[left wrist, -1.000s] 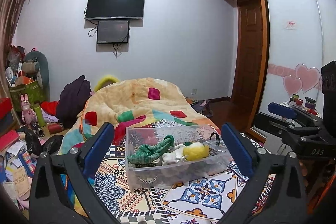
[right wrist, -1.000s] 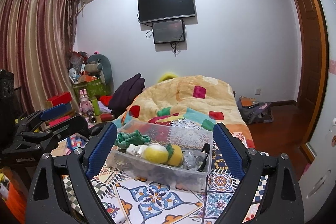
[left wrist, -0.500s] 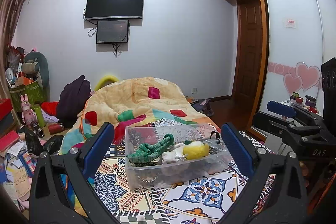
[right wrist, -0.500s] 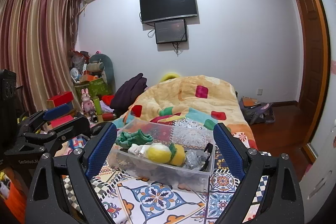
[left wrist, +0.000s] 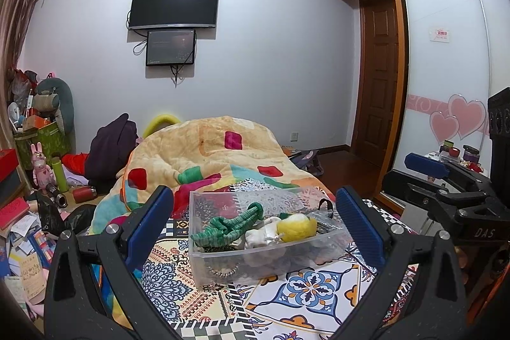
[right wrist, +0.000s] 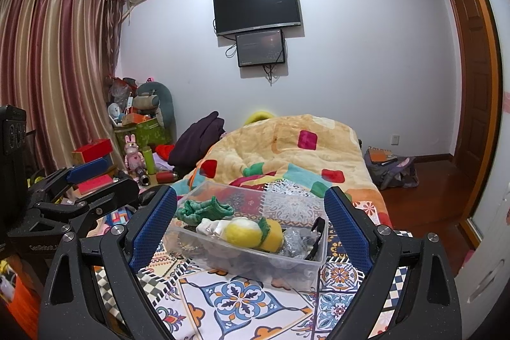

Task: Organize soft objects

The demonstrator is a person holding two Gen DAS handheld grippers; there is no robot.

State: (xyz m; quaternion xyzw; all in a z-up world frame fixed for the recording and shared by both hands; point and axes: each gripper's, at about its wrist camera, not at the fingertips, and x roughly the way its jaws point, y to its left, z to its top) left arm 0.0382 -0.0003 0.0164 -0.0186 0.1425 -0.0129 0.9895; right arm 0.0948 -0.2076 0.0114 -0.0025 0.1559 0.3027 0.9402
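Note:
A clear plastic bin [left wrist: 223, 263] [right wrist: 255, 263] rests on the patterned bedsheet [left wrist: 306, 285]. Inside it lie a green knitted piece [left wrist: 229, 225] [right wrist: 204, 207], a white soft item [left wrist: 259, 236] [right wrist: 208, 225], a yellow fuzzy ball [left wrist: 296, 228] [right wrist: 245, 231] and a black strap [right wrist: 315, 235]. My left gripper [left wrist: 253, 198] is open and stands just short of the bin, holding nothing. My right gripper [right wrist: 250, 196] is open too, with the bin beyond its blue pads. Each gripper appears in the other's view, the right one [left wrist: 417, 177] off to the right and the left one [right wrist: 105, 180] off to the left.
A bunched orange quilt [left wrist: 216, 158] with coloured patches fills the bed behind the bin. Boxes, bottles, plush toys and papers crowd the floor at left [right wrist: 134, 148]. A dark jacket [left wrist: 111, 145] lies beside the quilt. A bag [right wrist: 392, 168] sits on the wooden floor near the door.

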